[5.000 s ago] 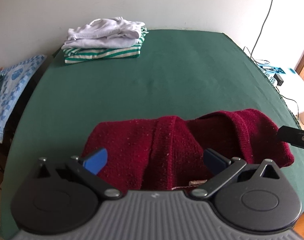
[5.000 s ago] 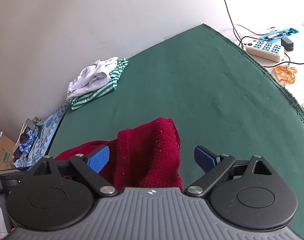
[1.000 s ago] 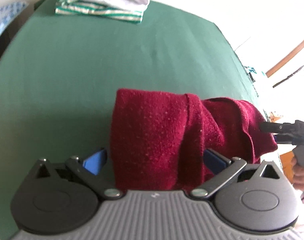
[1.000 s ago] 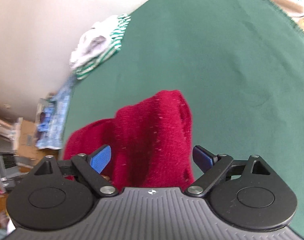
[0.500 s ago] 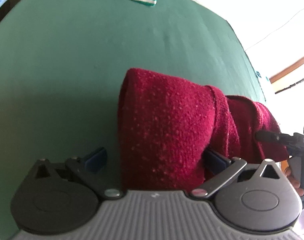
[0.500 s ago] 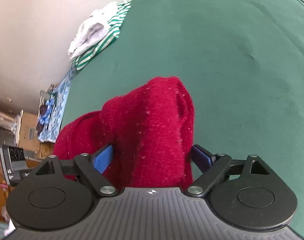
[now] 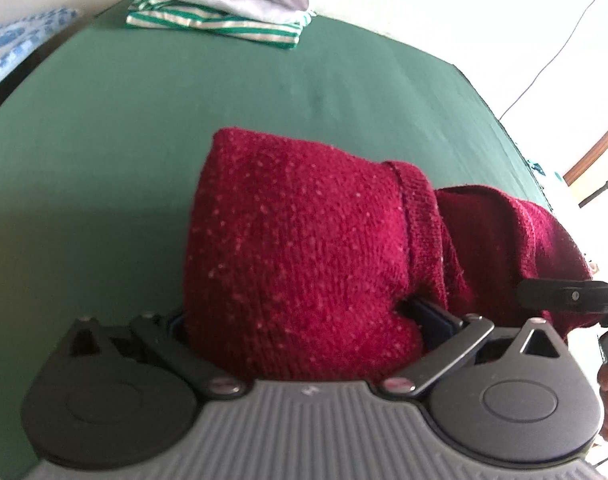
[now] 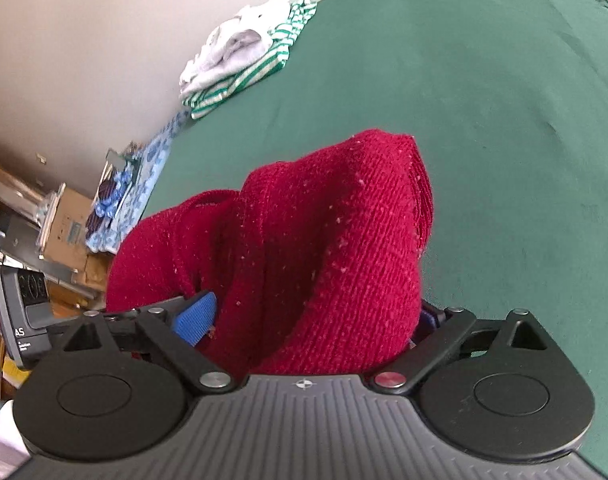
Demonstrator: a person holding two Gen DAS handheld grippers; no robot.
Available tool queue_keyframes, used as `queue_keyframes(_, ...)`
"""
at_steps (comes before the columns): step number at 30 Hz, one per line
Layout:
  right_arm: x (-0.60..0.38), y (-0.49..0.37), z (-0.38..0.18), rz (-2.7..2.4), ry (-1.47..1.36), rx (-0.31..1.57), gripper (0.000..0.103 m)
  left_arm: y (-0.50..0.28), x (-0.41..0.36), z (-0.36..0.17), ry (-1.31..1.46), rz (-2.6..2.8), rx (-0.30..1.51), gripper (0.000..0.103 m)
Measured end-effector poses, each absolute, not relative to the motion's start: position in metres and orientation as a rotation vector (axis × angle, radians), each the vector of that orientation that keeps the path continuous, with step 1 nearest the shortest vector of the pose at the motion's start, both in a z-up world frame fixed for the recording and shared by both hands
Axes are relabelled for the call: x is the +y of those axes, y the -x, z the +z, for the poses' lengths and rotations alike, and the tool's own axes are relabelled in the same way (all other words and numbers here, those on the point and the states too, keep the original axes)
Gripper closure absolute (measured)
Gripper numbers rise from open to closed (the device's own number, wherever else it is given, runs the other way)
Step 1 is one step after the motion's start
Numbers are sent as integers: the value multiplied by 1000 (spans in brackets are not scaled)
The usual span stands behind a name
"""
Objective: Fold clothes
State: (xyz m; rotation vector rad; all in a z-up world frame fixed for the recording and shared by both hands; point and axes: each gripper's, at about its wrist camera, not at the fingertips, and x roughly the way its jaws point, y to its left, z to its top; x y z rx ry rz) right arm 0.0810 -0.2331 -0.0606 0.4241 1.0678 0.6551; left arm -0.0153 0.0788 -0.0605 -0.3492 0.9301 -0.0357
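Note:
A dark red knitted sweater (image 7: 304, 256) hangs bunched between both grippers above the green table (image 7: 104, 140). My left gripper (image 7: 300, 320) is shut on one end of it; the knit covers the left fingertip. My right gripper (image 8: 315, 320) is shut on the other end of the sweater (image 8: 335, 240); its blue fingertip pad (image 8: 196, 316) shows at the left. The right gripper's arm (image 7: 563, 294) appears at the right edge of the left wrist view, touching the sweater.
A stack of folded clothes, white on green-striped (image 7: 220, 12), lies at the table's far left corner, also in the right wrist view (image 8: 244, 52). A blue patterned cloth (image 8: 144, 176) and boxes (image 8: 64, 224) sit beyond the left edge. A cable (image 7: 555, 52) hangs on the right wall.
Both grippers have lifted and tilted with the sweater. The knit now bulges higher between the fingers and hides more of the pads.

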Motion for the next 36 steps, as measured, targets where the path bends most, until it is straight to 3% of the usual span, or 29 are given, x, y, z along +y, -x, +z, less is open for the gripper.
queue_keyframes(1, -233, -82, -60, 652, -415, 1072, 13, 17, 83, -59, 357, -41, 928, 0)
queue_keyframes(2, -232, -83, -59, 648, -406, 1075, 27, 18, 86, -59, 365, -45, 931, 0)
queue_keyframes(5, -234, -82, -60, 634, -396, 1073, 44, 7, 74, -62, 384, -33, 919, 3)
queue_keyframes(7, -234, -81, -62, 639, -414, 1075, 46, 7, 60, -64, 347, -27, 908, 12)
queue_keyframes(9, -232, -75, -57, 650, -389, 1042, 50, 10, 44, -56, 303, -38, 878, 34)
queue_keyframes(10, -231, -72, -53, 661, -369, 1021, 52, 13, 41, -49, 285, -37, 861, 39)
queue_keyframes(13, -229, -70, -44, 693, -354, 985, 53, 13, 40, -35, 267, -29, 823, 50)
queue_keyframes(19, -231, -77, -27, 738, -396, 893, 53, -3, 59, -14, 308, -15, 772, 54)
queue_keyframes(28, -187, -126, 22, 741, -465, 770, 53, -46, 106, 70, 156, -78, 595, 56)
queue_keyframes(30, -170, -147, 39, 741, -470, 729, 53, -66, 125, 91, 130, -82, 561, 67)
queue_keyframes(34, -125, -203, 72, 732, -498, 667, 53, -125, 166, 134, 103, -66, 504, 72)
queue_keyframes(36, -100, -228, 79, 723, -485, 626, 54, -160, 187, 147, 101, -57, 488, 79)
